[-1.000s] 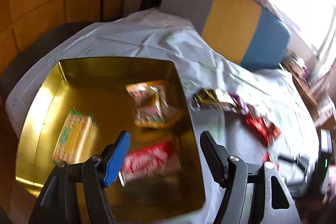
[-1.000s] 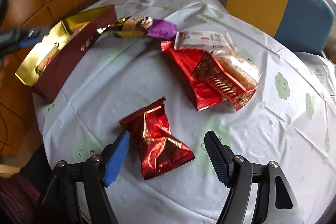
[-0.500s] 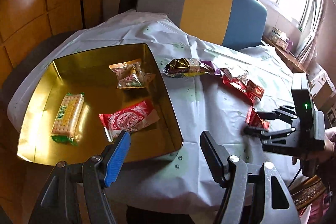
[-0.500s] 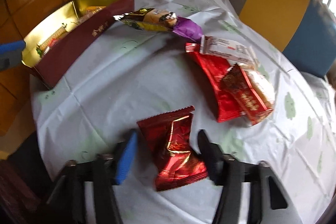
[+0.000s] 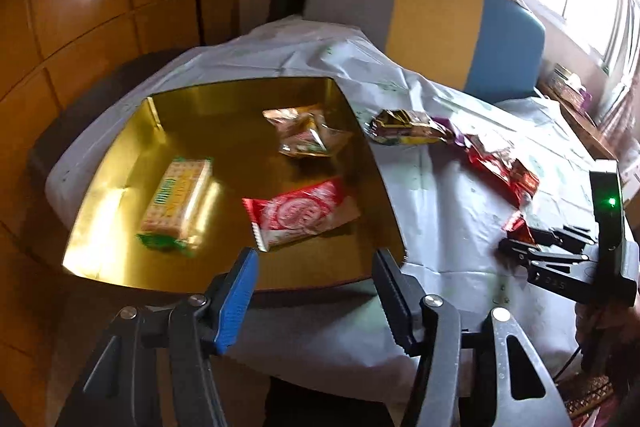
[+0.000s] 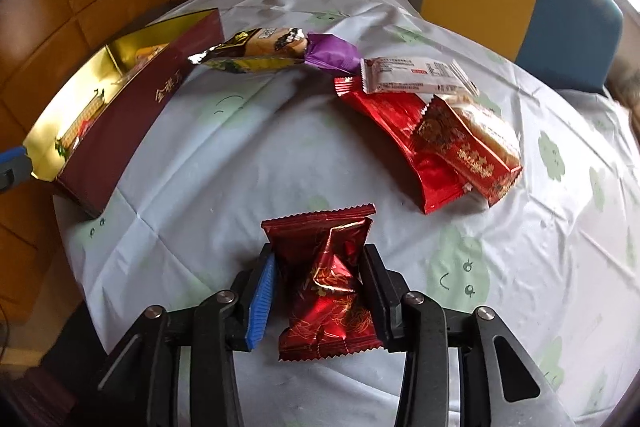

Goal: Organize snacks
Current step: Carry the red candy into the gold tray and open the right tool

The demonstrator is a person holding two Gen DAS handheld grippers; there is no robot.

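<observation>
Right gripper (image 6: 318, 277) points steeply down at the table (image 6: 224, 163), clamped on the red packet (image 6: 326, 287); a second ago its jaws stood wide around it. Left gripper (image 5: 316, 275), empty and closing, hovers at the box (image 5: 384, 187) near edge, having pulled back from above it.

Right gripper (image 6: 318, 291) has clamped the crinkled dark-red foil snack packet (image 6: 326, 283), previously lying free; left gripper (image 5: 316, 291) is closing, empty.
</observation>
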